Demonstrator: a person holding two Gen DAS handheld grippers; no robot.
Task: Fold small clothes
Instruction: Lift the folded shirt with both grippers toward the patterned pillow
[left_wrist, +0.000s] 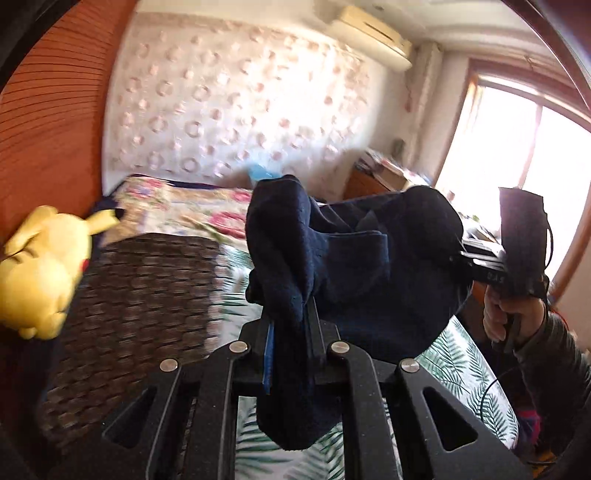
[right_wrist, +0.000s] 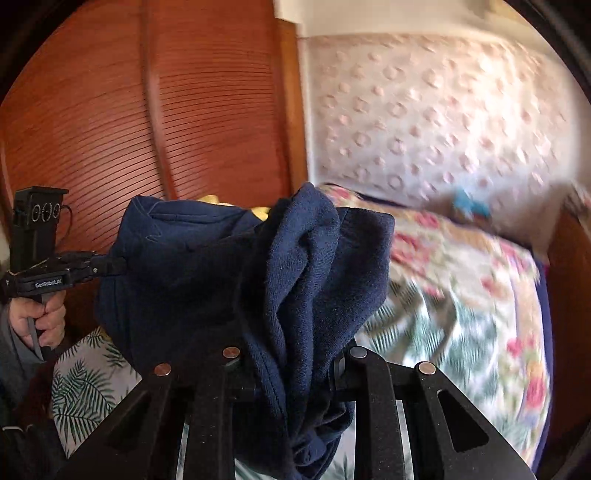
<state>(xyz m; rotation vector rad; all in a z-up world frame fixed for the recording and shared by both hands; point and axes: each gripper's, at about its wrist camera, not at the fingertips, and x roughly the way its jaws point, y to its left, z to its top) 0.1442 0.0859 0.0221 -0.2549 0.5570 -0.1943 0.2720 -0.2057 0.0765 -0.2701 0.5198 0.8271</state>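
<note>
A small navy blue garment (left_wrist: 354, 258) hangs in the air above the bed, stretched between both grippers. My left gripper (left_wrist: 291, 314) is shut on one bunched edge of it, with cloth hanging down between the fingers. In the right wrist view the same navy garment (right_wrist: 229, 280) fills the middle, and my right gripper (right_wrist: 295, 369) is shut on a thick fold of it, the fingertips hidden by the cloth. Each view shows the other gripper from the side: the right gripper (left_wrist: 465, 254) at the garment's right end, the left gripper (right_wrist: 118, 266) at its left end.
Below lies a bed with a palm-leaf sheet (left_wrist: 465, 369) and a floral quilt (right_wrist: 461, 280). A woven brown mat (left_wrist: 140, 306) and a yellow plush toy (left_wrist: 40, 273) sit at the left. Slatted wooden wardrobe doors (right_wrist: 147, 110) and a padded headboard wall (left_wrist: 236, 103) stand behind; a window (left_wrist: 524, 155) is at the right.
</note>
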